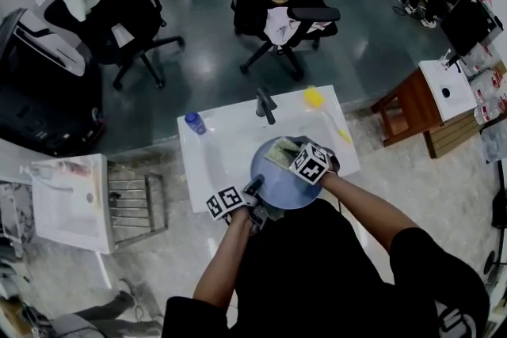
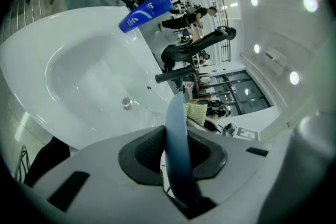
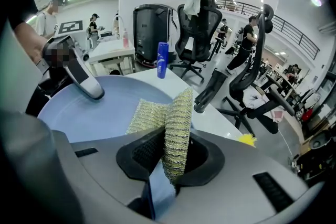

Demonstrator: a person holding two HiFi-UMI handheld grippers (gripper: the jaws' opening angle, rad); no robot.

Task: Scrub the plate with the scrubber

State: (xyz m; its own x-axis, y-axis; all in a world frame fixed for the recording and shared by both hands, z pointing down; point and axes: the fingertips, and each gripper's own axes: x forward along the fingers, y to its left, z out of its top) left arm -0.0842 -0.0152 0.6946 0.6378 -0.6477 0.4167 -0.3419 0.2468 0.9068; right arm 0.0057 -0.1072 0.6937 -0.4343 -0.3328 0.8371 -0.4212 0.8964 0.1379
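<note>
– So, head view first: where is everything?
– Over the white ceramic sink (image 1: 214, 146) sits the round blue-grey plate (image 1: 277, 187). The left tool (image 1: 255, 189) has its near rim, and the right tool (image 1: 295, 151) lays a yellow-green woven scrubber pad (image 1: 281, 152) on its far side.
– And the left gripper view?
– The plate (image 2: 175, 118) shows edge-on, its rim pinched between both pads. It looks stiff, smooth and breakable, and likely slippery once wet. I'd say the rim is the sensible hold, seated deep.
– Right gripper view?
– That tool's jaws are pressed onto the scrubber (image 3: 176, 123), which stands folded upright between them with its free end touching the plate's face. It looks soft and light and will probably flop, so I'd hold it near the fold and press it flat.
</note>
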